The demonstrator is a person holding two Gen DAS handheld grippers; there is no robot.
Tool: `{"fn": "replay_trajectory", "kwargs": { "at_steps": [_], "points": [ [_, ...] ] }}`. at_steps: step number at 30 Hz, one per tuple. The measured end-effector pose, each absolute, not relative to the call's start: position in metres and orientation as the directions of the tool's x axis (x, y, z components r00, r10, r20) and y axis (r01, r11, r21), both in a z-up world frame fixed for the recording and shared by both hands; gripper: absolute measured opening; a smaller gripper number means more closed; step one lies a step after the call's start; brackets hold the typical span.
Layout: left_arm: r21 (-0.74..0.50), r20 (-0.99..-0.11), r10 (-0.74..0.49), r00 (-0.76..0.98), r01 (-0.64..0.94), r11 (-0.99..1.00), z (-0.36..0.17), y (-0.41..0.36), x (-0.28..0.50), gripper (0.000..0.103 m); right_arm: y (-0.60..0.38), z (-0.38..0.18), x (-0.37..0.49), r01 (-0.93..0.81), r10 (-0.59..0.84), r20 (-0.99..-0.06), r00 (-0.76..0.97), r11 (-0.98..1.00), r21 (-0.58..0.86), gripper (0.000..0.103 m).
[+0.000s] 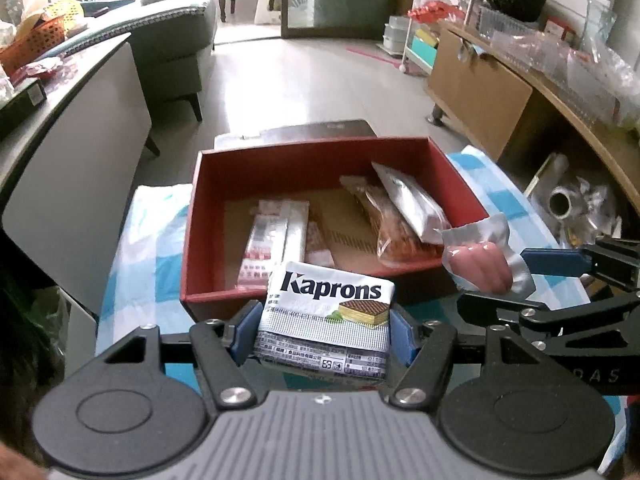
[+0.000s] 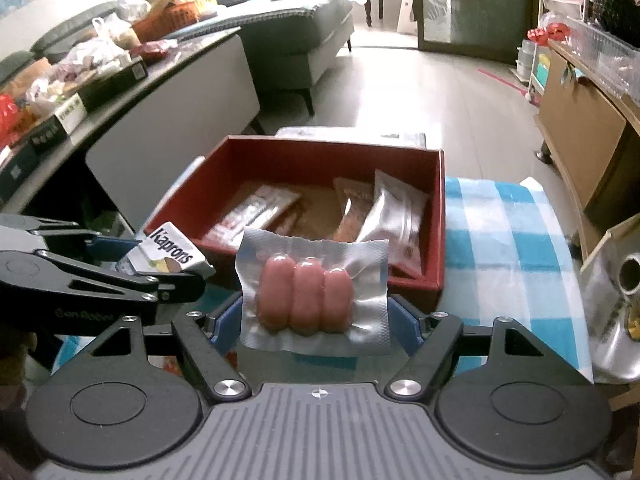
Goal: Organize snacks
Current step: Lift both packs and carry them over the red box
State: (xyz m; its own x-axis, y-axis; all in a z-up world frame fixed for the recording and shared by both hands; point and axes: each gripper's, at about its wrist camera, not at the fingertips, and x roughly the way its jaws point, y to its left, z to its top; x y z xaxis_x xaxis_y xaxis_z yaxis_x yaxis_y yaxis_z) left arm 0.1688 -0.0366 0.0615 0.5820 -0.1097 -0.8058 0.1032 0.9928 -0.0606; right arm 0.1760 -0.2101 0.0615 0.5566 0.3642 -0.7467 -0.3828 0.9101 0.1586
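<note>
A white Kaprons wafer pack (image 1: 326,320) sits clamped between the blue pads of my left gripper (image 1: 324,330), just in front of the red box (image 1: 312,152). My right gripper (image 2: 316,320) is shut on a clear vacuum pack of three pink sausages (image 2: 306,300), held near the box's front edge. In the left wrist view the sausage pack (image 1: 478,264) hangs at the right in the right gripper. In the right wrist view the wafer pack (image 2: 172,252) shows at the left. The red box (image 2: 442,216) holds several wrapped snacks (image 1: 400,208).
The box rests on a blue-and-white checked cloth (image 2: 500,232). A grey cabinet with snack bags (image 2: 80,80) stands at the left, a sofa (image 2: 300,36) behind it. A wooden shelf unit (image 1: 520,92) with clutter runs along the right; tiled floor lies beyond.
</note>
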Motion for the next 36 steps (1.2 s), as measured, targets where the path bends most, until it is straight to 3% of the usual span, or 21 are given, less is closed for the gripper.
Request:
{"fn": "replay_trajectory", "kwargs": {
  "at_steps": [21, 36],
  "points": [
    [-0.041, -0.761, -0.05, 0.647, 0.03, 0.999, 0.074, -0.038, 0.221, 0.059, -0.208, 0.075, 0.222, -0.35, 0.373, -0.702, 0.607, 0.918, 0.186, 0.081],
    [0.01, -0.805, 0.016, 0.592, -0.014, 1.0, 0.029, -0.043, 0.276, 0.06, -0.203, 0.036, 0.277, -0.306, 0.319, -0.76, 0.566, 0.937, 0.166, 0.082]
  ]
}}
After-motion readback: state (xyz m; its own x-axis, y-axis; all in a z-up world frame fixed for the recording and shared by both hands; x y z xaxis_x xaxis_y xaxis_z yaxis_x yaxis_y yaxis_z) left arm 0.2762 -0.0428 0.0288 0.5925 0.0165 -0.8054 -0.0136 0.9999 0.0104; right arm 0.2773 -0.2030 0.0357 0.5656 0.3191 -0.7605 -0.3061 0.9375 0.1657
